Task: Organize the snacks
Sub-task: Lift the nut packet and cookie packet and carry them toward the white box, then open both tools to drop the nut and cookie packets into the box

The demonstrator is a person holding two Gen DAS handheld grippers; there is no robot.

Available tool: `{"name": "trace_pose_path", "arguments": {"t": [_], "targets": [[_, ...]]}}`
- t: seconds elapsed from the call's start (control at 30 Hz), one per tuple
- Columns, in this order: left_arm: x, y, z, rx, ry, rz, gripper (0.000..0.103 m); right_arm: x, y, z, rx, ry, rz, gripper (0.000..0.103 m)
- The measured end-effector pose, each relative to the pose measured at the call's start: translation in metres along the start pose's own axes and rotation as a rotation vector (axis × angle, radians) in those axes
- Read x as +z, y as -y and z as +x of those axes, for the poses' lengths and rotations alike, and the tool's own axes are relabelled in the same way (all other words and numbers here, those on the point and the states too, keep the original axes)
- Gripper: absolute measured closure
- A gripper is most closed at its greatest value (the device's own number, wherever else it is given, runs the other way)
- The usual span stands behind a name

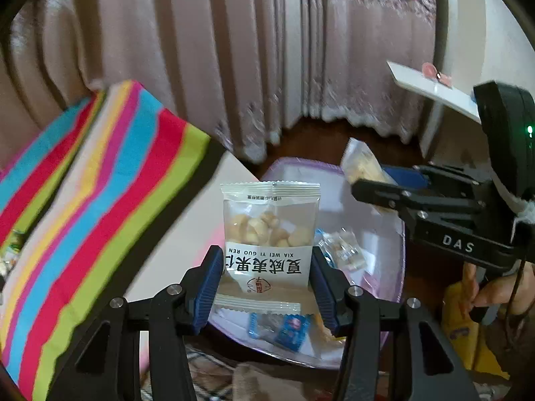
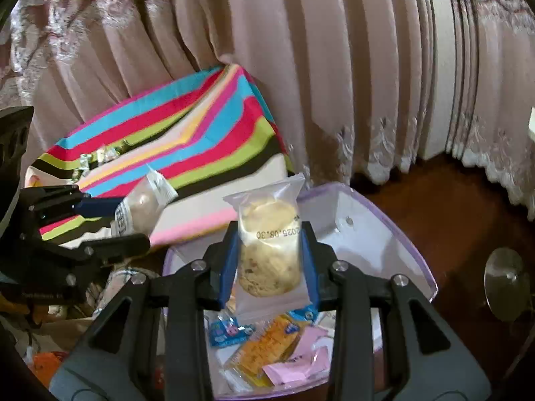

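Observation:
My left gripper (image 1: 267,267) is shut on a clear-and-white packet of macadamia nuts (image 1: 270,234), held upright over the purple-rimmed plastic bin (image 1: 398,250). My right gripper (image 2: 270,257) is shut on a clear packet with a round cookie (image 2: 267,250), also above the bin (image 2: 394,230). Each gripper shows in the other's view: the right gripper (image 1: 374,187) with its cookie packet (image 1: 361,163) at the right, the left gripper (image 2: 110,220) with the nut packet (image 2: 140,204) at the left. Blue, orange and pink snack packets (image 2: 267,347) lie in the bin.
A box with a rainbow-striped cloth (image 1: 100,183) stands left of the bin, with small wrapped candies (image 2: 100,157) on it. Pink curtains (image 1: 217,50) hang behind. Dark wooden floor (image 2: 434,207) lies to the right, with a white shelf (image 1: 431,90) and a round metal base (image 2: 505,280).

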State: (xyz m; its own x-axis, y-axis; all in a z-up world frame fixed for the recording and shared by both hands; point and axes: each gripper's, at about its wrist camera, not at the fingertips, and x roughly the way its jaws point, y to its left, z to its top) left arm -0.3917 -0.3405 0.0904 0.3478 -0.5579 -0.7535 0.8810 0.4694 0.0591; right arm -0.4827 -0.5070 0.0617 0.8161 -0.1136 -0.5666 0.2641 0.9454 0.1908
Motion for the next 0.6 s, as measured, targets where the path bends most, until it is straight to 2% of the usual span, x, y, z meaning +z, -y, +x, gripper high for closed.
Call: {"name": "trace_pose_path", "arguments": {"t": [0.23, 0.3, 0.33, 0.37, 0.4, 0.5, 0.6], "targets": [[-0.003, 0.016, 0.032, -0.111, -0.106, 0.036, 0.05, -0.008, 0.017, 0.013, -0.059, -0.074, 0.024, 0.063], [-0.008, 0.022, 0.038, -0.139, -0.133, 0.068, 0.048, -0.01, 0.023, 0.016, -0.08, -0.089, 0.04, 0.058], [-0.011, 0.024, 0.041, -0.139, -0.143, 0.082, 0.039, -0.01, 0.025, 0.018, -0.109, -0.101, 0.044, 0.052], [-0.013, 0.025, 0.042, -0.132, -0.144, 0.09, 0.034, -0.009, 0.027, 0.021, -0.136, -0.117, 0.053, 0.038], [-0.015, 0.024, 0.041, -0.123, -0.135, 0.092, 0.028, -0.008, 0.027, 0.022, -0.132, -0.119, 0.063, 0.032], [-0.02, 0.005, 0.032, -0.084, -0.094, 0.063, 0.026, -0.002, 0.018, 0.024, -0.086, -0.115, 0.063, 0.032], [-0.026, -0.039, 0.018, -0.027, -0.043, -0.029, 0.024, 0.005, -0.01, 0.036, -0.05, -0.141, -0.002, 0.03]]}}
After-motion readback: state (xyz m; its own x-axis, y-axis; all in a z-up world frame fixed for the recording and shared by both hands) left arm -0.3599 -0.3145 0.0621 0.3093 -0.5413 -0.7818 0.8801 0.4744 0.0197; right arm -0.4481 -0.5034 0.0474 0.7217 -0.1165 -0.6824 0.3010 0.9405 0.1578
